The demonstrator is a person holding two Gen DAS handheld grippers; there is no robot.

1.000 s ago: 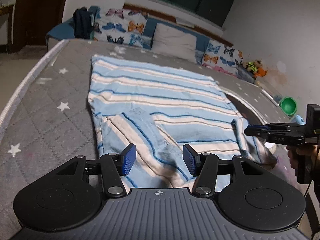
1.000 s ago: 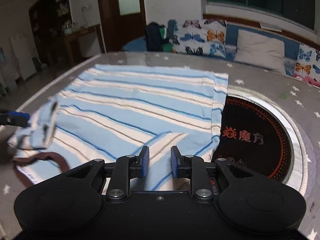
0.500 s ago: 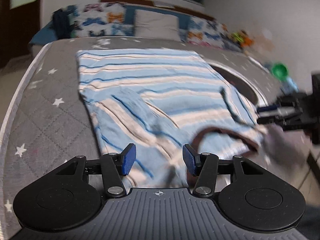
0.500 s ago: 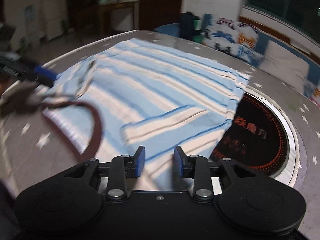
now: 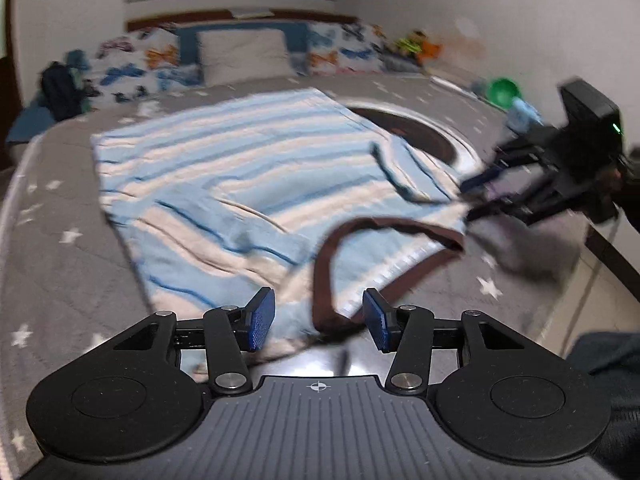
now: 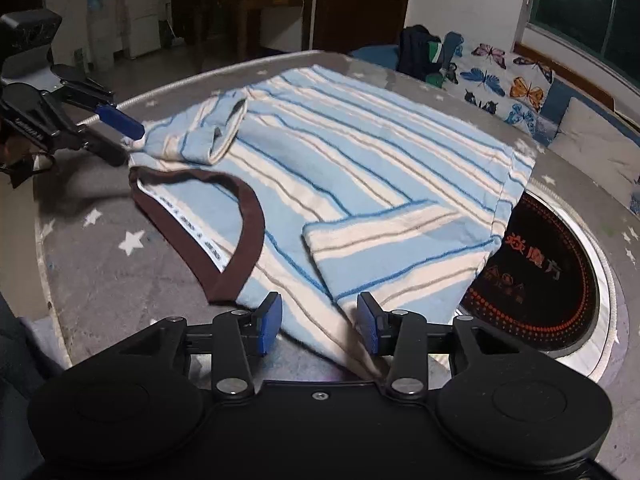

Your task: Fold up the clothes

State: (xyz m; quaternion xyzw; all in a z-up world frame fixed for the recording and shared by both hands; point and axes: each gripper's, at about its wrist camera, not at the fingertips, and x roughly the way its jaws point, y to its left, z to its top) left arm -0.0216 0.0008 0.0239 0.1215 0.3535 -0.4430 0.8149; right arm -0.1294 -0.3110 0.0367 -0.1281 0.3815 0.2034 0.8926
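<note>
- On the grey star-print mattress (image 6: 104,280) the striped T-shirt (image 6: 360,152) lies flat, collar toward me, both sleeves tucked onto the body so it narrows for folding.
- My right gripper (image 6: 319,323) hovers over the near shoulder edge; its jaws are opening, cloth beneath them but unpinched, which I read as letting go.
- My left gripper (image 5: 319,319) sits by the brown collar (image 5: 324,264); its jaws are closing, pads clear of fabric, likely to grab the neckline.
- The hem drapes over the round black inlay (image 6: 536,276).
</note>
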